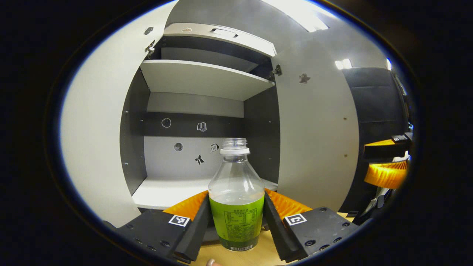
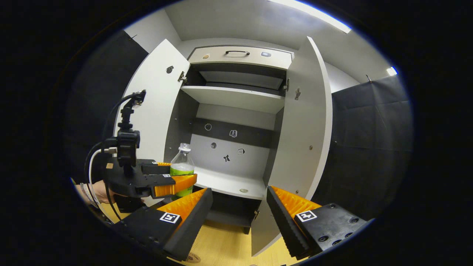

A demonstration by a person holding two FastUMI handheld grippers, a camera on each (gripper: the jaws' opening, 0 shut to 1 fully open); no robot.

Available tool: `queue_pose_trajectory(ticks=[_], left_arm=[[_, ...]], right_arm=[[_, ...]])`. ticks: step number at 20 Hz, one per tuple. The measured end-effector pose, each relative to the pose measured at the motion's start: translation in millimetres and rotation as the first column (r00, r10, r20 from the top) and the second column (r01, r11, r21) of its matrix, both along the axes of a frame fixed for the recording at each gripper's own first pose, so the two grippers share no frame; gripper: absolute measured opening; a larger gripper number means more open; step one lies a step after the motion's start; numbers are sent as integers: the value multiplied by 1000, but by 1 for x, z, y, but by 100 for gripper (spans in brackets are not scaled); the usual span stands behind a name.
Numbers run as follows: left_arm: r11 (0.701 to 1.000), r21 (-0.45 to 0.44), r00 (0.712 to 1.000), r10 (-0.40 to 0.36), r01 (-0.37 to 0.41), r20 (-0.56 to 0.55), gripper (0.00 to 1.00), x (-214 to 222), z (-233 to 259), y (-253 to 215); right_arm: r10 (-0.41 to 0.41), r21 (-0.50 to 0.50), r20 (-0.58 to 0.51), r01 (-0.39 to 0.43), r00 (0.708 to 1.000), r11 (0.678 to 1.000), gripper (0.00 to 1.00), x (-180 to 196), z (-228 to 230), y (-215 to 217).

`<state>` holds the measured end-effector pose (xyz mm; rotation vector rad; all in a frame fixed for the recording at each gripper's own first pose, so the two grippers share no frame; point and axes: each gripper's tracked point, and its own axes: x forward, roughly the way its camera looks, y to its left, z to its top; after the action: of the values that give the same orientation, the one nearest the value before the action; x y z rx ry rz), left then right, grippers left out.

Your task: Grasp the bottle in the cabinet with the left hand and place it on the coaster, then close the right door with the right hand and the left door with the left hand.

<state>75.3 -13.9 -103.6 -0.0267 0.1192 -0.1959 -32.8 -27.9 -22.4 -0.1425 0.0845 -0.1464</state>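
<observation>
Both fingers of the left gripper (image 1: 236, 218) are pressed on the bottle (image 1: 236, 207), upright, held just in front of the cabinet (image 2: 236, 111). Right gripper (image 2: 239, 210) is held wide apart w/ nothing btwn fingers, near the right door (image 2: 310, 129). Both doors are seen swung open; left door (image 2: 155, 107) is far left. Wooden table (image 2: 225, 247) is seen below.

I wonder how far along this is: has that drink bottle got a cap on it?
No: in the left gripper view the bottle, held in the left gripper, ends in a bare open threaded neck.
</observation>
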Motion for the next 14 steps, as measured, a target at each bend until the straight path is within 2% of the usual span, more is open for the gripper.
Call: queue_pose_trajectory(ticks=[5, 9, 14], left_arm=[[998, -50, 999, -50, 50, -4, 78, -47, -38, -29], [994, -95, 999, -50, 52, 21, 78, -73, -71, -51], [998, -53, 999, -43, 41, -30, 78, -110, -131, -77]], right_arm=[[9, -45, 6, -8, 1000, 999, 98, -4, -5, -9], [25, -22, -27, -25, 999, 999, 98, -1, -24, -20], [39, -9, -25, -39, 999, 999, 98, -2, -46, -23]])
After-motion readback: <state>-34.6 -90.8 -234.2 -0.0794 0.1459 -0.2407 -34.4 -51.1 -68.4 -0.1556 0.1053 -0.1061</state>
